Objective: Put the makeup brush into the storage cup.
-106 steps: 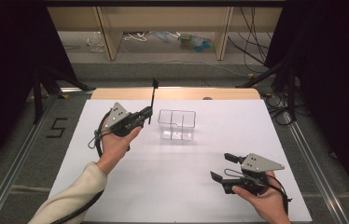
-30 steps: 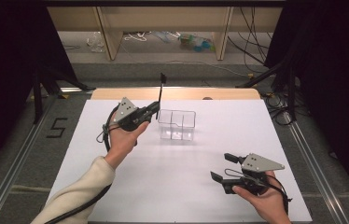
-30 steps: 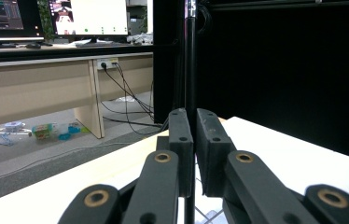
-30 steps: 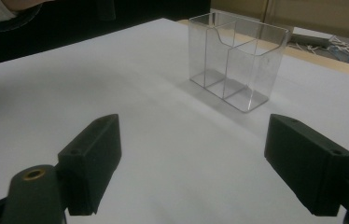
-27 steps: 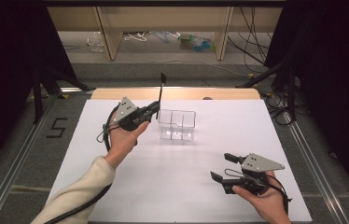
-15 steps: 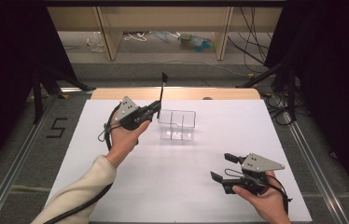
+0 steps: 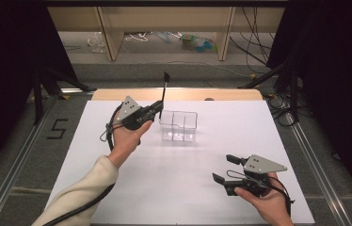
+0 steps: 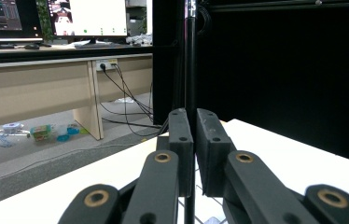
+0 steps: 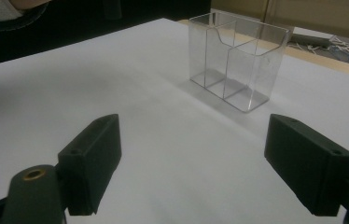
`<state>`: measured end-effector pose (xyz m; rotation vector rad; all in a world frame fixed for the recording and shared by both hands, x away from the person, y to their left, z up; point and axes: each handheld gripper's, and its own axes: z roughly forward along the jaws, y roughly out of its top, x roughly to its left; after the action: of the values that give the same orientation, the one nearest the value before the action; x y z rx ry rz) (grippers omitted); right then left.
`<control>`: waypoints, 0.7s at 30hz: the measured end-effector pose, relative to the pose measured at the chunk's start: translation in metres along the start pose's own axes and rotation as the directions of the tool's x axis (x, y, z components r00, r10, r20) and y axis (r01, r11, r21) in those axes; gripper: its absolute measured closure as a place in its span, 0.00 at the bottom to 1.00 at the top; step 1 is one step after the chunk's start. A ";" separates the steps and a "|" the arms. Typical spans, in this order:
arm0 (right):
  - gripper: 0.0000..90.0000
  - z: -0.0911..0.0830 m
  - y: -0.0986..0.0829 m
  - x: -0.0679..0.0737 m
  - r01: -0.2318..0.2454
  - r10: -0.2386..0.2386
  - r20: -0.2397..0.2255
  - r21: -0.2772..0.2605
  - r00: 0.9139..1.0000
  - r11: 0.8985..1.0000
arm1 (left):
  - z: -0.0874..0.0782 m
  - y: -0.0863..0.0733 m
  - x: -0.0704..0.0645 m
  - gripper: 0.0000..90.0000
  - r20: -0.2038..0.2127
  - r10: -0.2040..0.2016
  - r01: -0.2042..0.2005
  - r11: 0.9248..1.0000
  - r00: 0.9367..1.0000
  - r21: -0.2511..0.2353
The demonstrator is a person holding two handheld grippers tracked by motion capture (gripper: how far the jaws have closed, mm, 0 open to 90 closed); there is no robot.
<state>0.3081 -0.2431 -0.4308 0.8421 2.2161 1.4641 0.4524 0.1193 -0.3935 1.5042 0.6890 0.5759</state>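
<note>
A thin black rod (image 7: 164,92) stands upright, clamped between the closed jaws of the left hand-held gripper (image 7: 156,109), just beside the left wall of the clear divided box (image 7: 179,125) near the far middle of the white counter (image 7: 174,183). In the left gripper view the rod (image 8: 190,56) rises straight past the pinched pads. The right hand-held gripper (image 7: 225,168) rests near the front right edge, jaws wide apart, well apart from the box (image 9: 238,60), with bare white surface between them
</note>
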 end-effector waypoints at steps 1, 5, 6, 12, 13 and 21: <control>0.22 0.000 0.000 0.000 0.000 0.000 -0.001 0.000 1.000 1.000 | 0.000 0.000 0.000 0.95 0.000 0.001 -0.001 1.000 1.000 0.001; 0.22 0.000 0.000 0.000 -0.001 0.001 -0.002 -0.005 1.000 1.000 | 0.002 0.000 0.001 0.95 -0.002 -0.003 0.003 1.000 1.000 -0.001; 0.22 0.000 0.000 0.000 0.003 -0.003 0.002 -0.002 1.000 1.000 | 0.002 0.000 0.001 0.95 -0.002 -0.004 0.004 1.000 1.000 0.000; 0.22 0.000 0.000 0.000 0.003 -0.003 0.001 -0.002 1.000 1.000 | 0.004 -0.001 0.001 0.95 -0.002 -0.003 0.003 1.000 1.000 0.000; 0.22 0.000 0.000 0.000 0.003 -0.003 0.001 -0.002 1.000 1.000 | 0.005 -0.001 0.001 0.95 -0.001 0.000 0.000 1.000 1.000 0.000; 0.22 0.000 0.000 0.000 0.003 -0.003 0.001 -0.001 1.000 1.000 | 0.009 -0.002 0.001 0.95 0.005 -0.002 0.002 1.000 1.000 0.003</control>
<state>0.3083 -0.2433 -0.4308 0.8386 2.2148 1.4637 0.4598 0.1137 -0.3956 1.5070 0.6871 0.5698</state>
